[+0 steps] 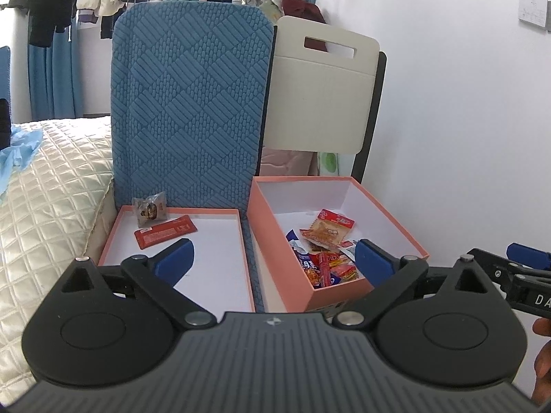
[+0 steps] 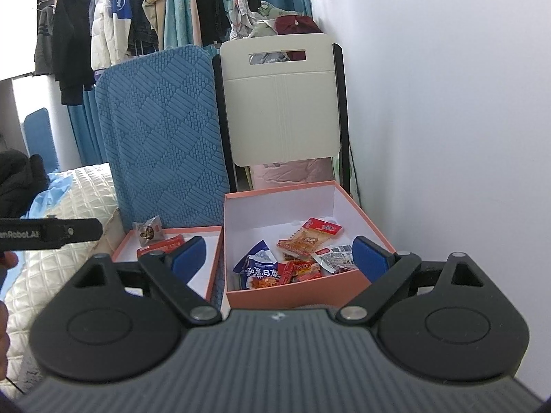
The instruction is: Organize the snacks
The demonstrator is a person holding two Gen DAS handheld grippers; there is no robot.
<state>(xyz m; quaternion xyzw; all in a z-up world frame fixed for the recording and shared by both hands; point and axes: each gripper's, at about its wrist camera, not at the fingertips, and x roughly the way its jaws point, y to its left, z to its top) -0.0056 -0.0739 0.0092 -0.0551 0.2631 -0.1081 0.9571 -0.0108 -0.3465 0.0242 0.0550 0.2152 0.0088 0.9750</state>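
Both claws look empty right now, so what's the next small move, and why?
Probably ease the right claw forward and down into the deep box toward the orange snack packet on top. Both claws stand open and empty, most snacks are still piled there, and the shallow lid tray holds only two.

Matt cardboard box, glossy (crinkled) snack wrappers, quilted bedspread.

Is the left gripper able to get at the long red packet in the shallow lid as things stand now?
Probably yes. The left gripper is open and empty, the red packet lies flat and uncovered in the lid, and only the small clear-wrapped snack stands beside it.
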